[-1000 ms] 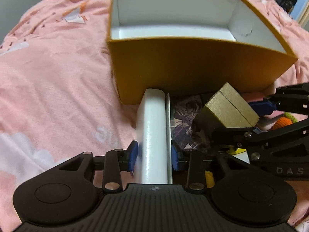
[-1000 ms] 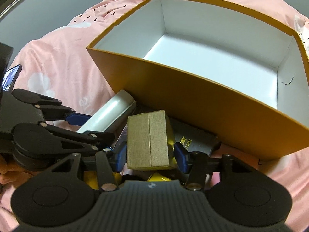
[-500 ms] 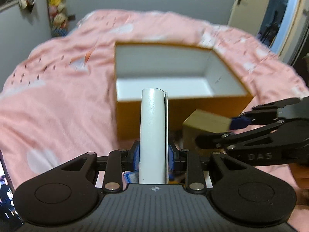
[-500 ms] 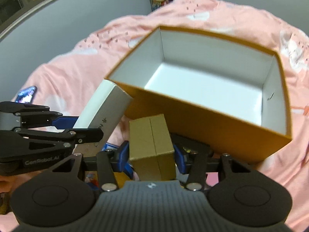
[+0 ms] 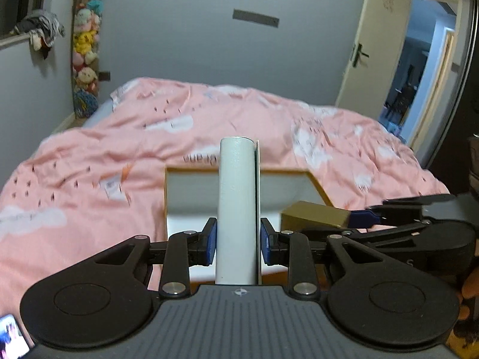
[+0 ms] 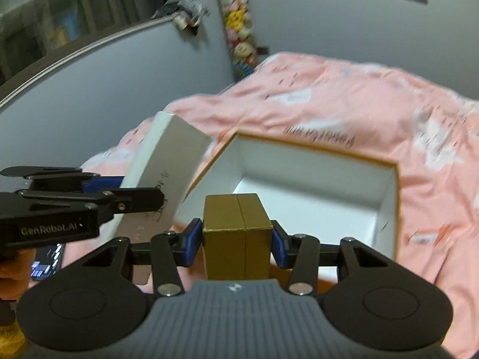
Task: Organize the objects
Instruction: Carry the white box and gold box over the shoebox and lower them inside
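**Two boxes held over an open carton on a pink bed**

At left, the left tool point(image 5: 238, 237) is clamped on a white box point(image 5: 236, 209), its blue pads point(image 5: 210, 240) pressed to the two long sides so that the box stands on end and points away from the camera. At centre lies the orange carton point(image 6: 396, 203), open and white inside, resting on the pink duvet point(image 5: 89, 197) of the bed. At right, the right tool point(image 6: 236, 243) is clamped on a small gold box point(image 6: 238, 233), gripped by its side faces with the lid seam running down the middle.

The step in hand looks to be lowering both boxes into the carton. To do it well, each tool would likely need to clear the near wall before descending, and the tall white box should probably be tipped flat so that it settles on the floor of the carton instead of toppling. The two tools hang near each other, so going in one at a time would lessen the chance of a knock.

The white box is long, slim and plain, with faint print on one broad face. The gold box is squat, matte and sharp-edged. Both are in the air above the carton's near edge.
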Demonstrator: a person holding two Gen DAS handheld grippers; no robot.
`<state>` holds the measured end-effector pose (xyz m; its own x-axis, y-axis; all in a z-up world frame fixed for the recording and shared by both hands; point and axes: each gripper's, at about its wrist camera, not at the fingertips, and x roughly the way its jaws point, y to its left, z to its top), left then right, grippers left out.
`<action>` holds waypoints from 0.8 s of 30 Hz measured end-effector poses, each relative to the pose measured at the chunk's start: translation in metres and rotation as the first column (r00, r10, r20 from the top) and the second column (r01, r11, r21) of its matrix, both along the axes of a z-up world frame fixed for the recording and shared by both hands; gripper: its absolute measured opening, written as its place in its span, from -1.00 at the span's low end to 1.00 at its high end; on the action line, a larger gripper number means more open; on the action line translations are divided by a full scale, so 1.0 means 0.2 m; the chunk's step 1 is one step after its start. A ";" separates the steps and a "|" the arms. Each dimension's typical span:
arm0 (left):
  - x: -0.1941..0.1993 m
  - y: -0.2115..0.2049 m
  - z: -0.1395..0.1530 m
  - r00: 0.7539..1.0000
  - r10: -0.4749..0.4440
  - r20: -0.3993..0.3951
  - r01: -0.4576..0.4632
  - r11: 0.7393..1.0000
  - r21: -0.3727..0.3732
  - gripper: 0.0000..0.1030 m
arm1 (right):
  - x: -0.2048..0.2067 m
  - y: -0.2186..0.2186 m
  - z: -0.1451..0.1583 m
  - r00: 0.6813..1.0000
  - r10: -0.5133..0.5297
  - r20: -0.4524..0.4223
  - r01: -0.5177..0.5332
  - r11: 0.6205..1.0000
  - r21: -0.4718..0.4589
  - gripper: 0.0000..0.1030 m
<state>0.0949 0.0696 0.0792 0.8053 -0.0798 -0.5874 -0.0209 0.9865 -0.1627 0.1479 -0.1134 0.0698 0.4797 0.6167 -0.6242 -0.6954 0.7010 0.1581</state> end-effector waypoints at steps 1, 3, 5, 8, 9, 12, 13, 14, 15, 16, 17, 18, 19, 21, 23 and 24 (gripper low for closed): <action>0.03 0.00 0.00 1.000 0.008 0.009 -0.008 1.000 -0.007 -0.37 | 0.04 0.00 0.01 1.000 -0.021 0.010 0.021 1.000 0.008 -0.04; 0.12 0.02 -0.01 1.000 0.014 0.010 -0.014 0.999 -0.031 -0.37 | 0.10 0.01 0.01 0.998 -0.057 0.027 0.057 0.998 0.013 -0.04; 0.20 0.02 -0.04 1.000 0.016 0.005 -0.016 0.998 -0.061 -0.37 | 0.18 0.03 -0.01 0.994 -0.098 0.039 0.098 0.995 0.002 -0.04; 0.33 0.02 -0.13 1.000 0.002 -0.011 -0.003 0.997 -0.080 -0.37 | 0.28 0.07 -0.08 0.987 -0.154 0.045 0.155 0.987 -0.031 -0.04; 0.36 0.01 -0.16 1.000 -0.003 -0.021 0.002 0.997 -0.082 -0.37 | 0.30 0.07 -0.11 0.985 -0.167 0.043 0.168 0.985 -0.042 -0.04; 0.45 0.00 -0.27 0.998 -0.013 -0.065 0.009 0.997 -0.074 -0.37 | 0.36 0.09 -0.20 0.982 -0.186 0.016 0.187 0.980 -0.069 -0.04; 0.47 -0.01 -0.30 0.997 -0.018 -0.077 0.012 0.997 -0.074 -0.37 | 0.36 0.08 -0.23 0.982 -0.190 0.007 0.190 0.979 -0.080 -0.04; 0.49 -0.01 -0.34 0.995 -0.023 -0.097 0.016 0.997 -0.073 -0.37 | 0.39 0.09 -0.26 0.981 -0.195 -0.002 0.194 0.977 -0.092 -0.04; 0.51 -0.01 -0.37 0.993 -0.028 -0.116 0.020 0.997 -0.074 -0.37 | 0.40 0.08 -0.29 0.980 -0.199 -0.011 0.197 0.975 -0.105 -0.04; 0.51 -0.02 -0.41 0.991 -0.035 -0.132 0.026 0.997 -0.074 -0.37 | 0.41 0.08 -0.32 0.979 -0.202 -0.021 0.198 0.973 -0.116 -0.04; 0.52 -0.02 -0.43 0.989 -0.040 -0.144 0.030 0.997 -0.071 -0.37 | 0.42 0.08 -0.35 0.978 -0.204 -0.033 0.199 0.972 -0.125 -0.04; 0.52 -0.03 -0.46 0.987 -0.042 -0.157 0.032 0.997 -0.069 -0.37 | 0.43 0.08 -0.37 0.977 -0.208 -0.047 0.200 0.971 -0.133 -0.04; 0.53 -0.03 -0.48 0.984 -0.044 -0.171 0.033 0.997 -0.066 -0.37 | 0.44 0.09 -0.40 0.976 -0.211 -0.061 0.201 0.969 -0.142 -0.04; 0.55 -0.03 -0.51 0.979 -0.054 -0.195 0.043 0.997 -0.062 -0.37 | 0.46 0.09 -0.44 0.974 -0.213 -0.080 0.199 0.968 -0.154 -0.04; 0.57 -0.02 -0.56 0.973 -0.061 -0.223 0.045 0.996 -0.072 -0.37 | 0.48 0.10 -0.48 0.971 -0.218 -0.097 0.200 0.966 -0.163 -0.04; 0.58 -0.01 -0.58 0.969 -0.062 -0.238 0.045 0.996 -0.075 -0.37 | 0.48 0.11 -0.49 0.971 -0.216 -0.103 0.197 0.966 -0.165 -0.04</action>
